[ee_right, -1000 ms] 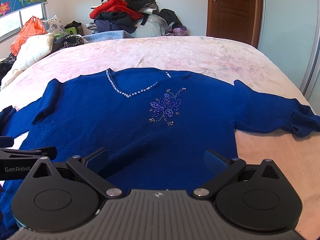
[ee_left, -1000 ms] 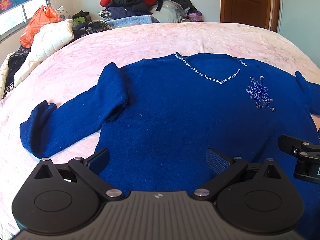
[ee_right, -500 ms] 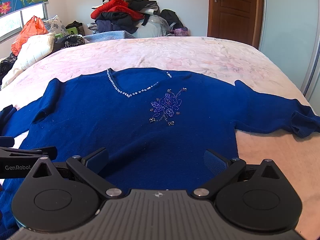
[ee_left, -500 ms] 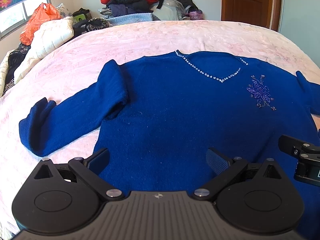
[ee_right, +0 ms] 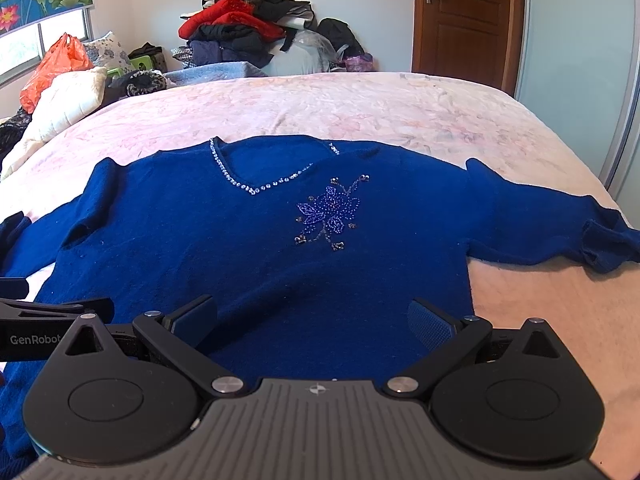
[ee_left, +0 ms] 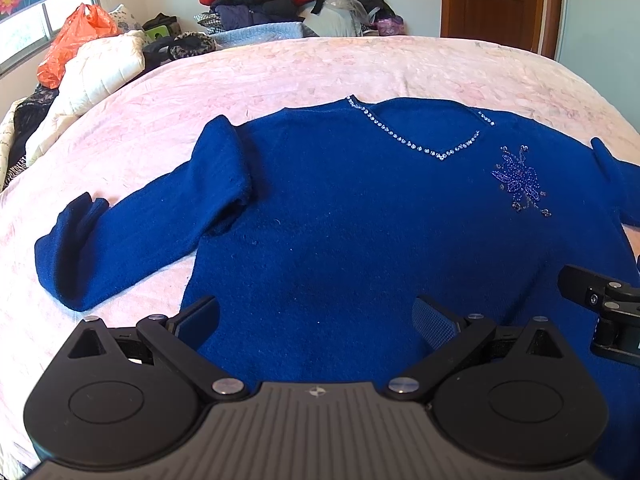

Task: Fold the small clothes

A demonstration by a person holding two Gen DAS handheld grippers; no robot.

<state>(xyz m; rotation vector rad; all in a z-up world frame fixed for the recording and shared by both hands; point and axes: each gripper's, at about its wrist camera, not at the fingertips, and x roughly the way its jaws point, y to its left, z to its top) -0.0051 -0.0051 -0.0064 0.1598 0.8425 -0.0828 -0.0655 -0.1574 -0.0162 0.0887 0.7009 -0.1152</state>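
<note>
A dark blue sweater (ee_left: 360,220) with a beaded V-neck and a beaded flower (ee_left: 518,180) lies flat, front up, on the pink bed; it also shows in the right wrist view (ee_right: 260,248). Its left sleeve (ee_left: 120,244) and right sleeve (ee_right: 560,232) spread outward. My left gripper (ee_left: 316,316) is open and empty above the sweater's lower left part. My right gripper (ee_right: 314,316) is open and empty above the lower right part. The hem is hidden under both grippers.
The pink bedspread (ee_left: 360,68) stretches far behind the sweater. A heap of clothes (ee_right: 244,36) stands at the far edge. A white quilt and an orange bag (ee_left: 76,44) lie at the left. A brown door (ee_right: 464,20) is at the back right.
Both grippers have risen or tilted slightly, so the sweater sits a little lower and nearer in view. The jaws stay open. The sweater has not moved.
</note>
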